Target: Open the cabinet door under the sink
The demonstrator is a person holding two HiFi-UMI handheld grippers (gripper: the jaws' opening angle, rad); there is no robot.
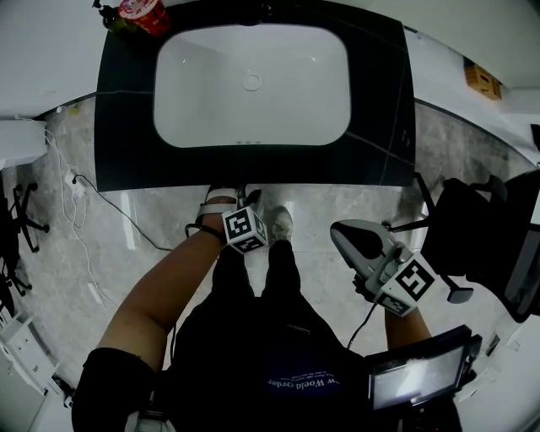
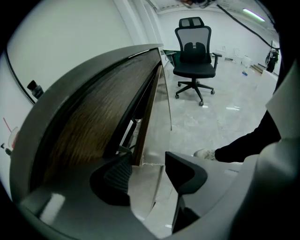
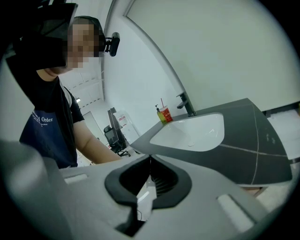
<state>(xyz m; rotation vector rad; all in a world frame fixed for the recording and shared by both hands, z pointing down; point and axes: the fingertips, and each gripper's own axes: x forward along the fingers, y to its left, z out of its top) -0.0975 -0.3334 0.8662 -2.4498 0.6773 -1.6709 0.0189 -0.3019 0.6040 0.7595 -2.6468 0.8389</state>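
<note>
Cabinet door (image 2: 146, 112), wood-grained, stands over the pale marbled floor (image 1: 152, 228), beneath the dark tabletop (image 1: 380, 101) and its white sink (image 1: 251, 80). The left gripper (image 2: 150, 173) is spread, with the door's edge just beyond its jaws. The right gripper (image 3: 150, 161) is pressed together, empty.

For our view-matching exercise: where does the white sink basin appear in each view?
Head view: sink basin, top centre, in the dark countertop.
Left gripper view: not in it.
Right gripper view: right of centre.
Shared landmark: the red cup by the basin, seen in head and right gripper views.
</note>
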